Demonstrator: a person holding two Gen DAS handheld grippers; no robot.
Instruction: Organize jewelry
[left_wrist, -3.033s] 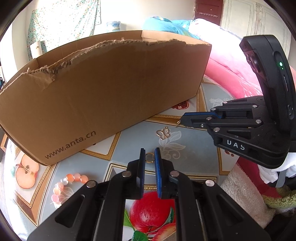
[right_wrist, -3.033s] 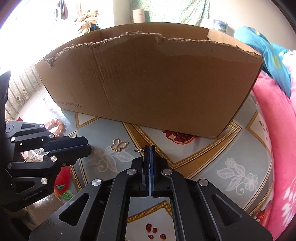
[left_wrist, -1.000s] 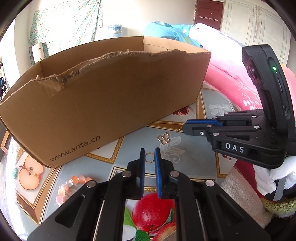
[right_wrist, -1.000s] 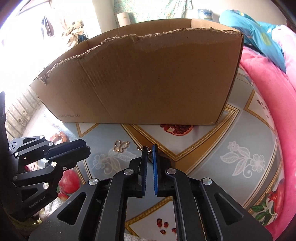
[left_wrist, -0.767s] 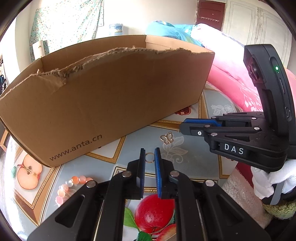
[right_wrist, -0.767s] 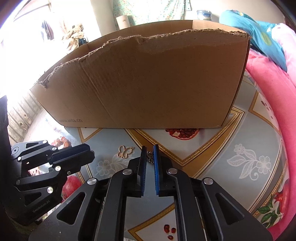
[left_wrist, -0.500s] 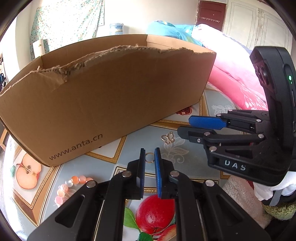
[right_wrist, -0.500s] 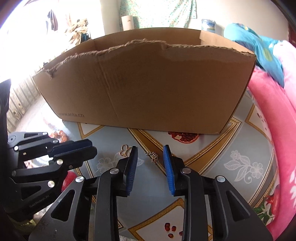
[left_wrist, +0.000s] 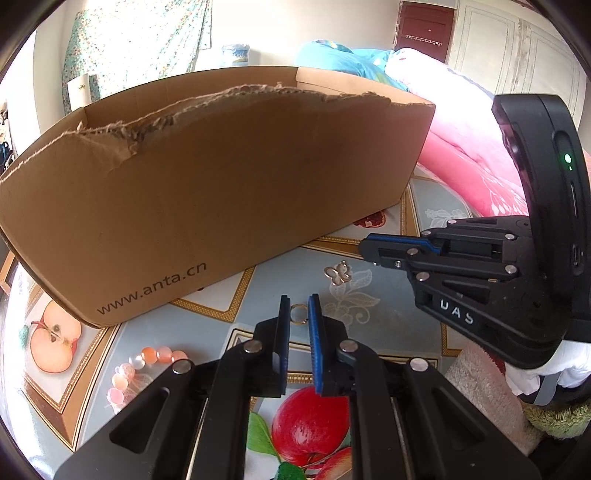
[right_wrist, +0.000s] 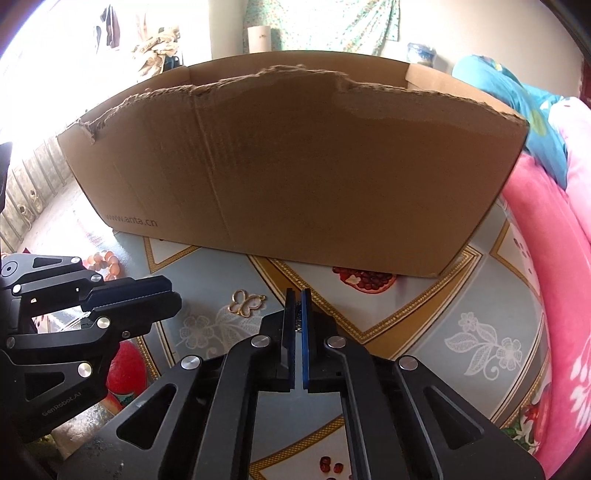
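My left gripper (left_wrist: 298, 308) is shut on a small gold ring (left_wrist: 298, 314), held just above the patterned tablecloth. In the right wrist view my right gripper (right_wrist: 297, 295) is shut, with a thin bit of small chain (right_wrist: 297, 320) pinched between its blue pads, low over the cloth. A gold butterfly pendant (left_wrist: 337, 273) lies on the cloth between the two grippers, also seen as the butterfly pendant (right_wrist: 246, 302). A pink bead bracelet (left_wrist: 140, 369) lies at the left. The right gripper (left_wrist: 364, 251) reaches in from the right; the left gripper (right_wrist: 175, 297) shows at the left.
A large torn-edged cardboard box (left_wrist: 221, 177) stands right behind the jewelry, its wall facing me, seen again as the box (right_wrist: 295, 166). A pink blanket (right_wrist: 554, 258) borders the table's right side. The tablecloth (left_wrist: 369, 306) has fruit prints.
The right gripper opened over the small chain on the cloth, then closed on it, shifting slightly. The left gripper stayed still with the ring.
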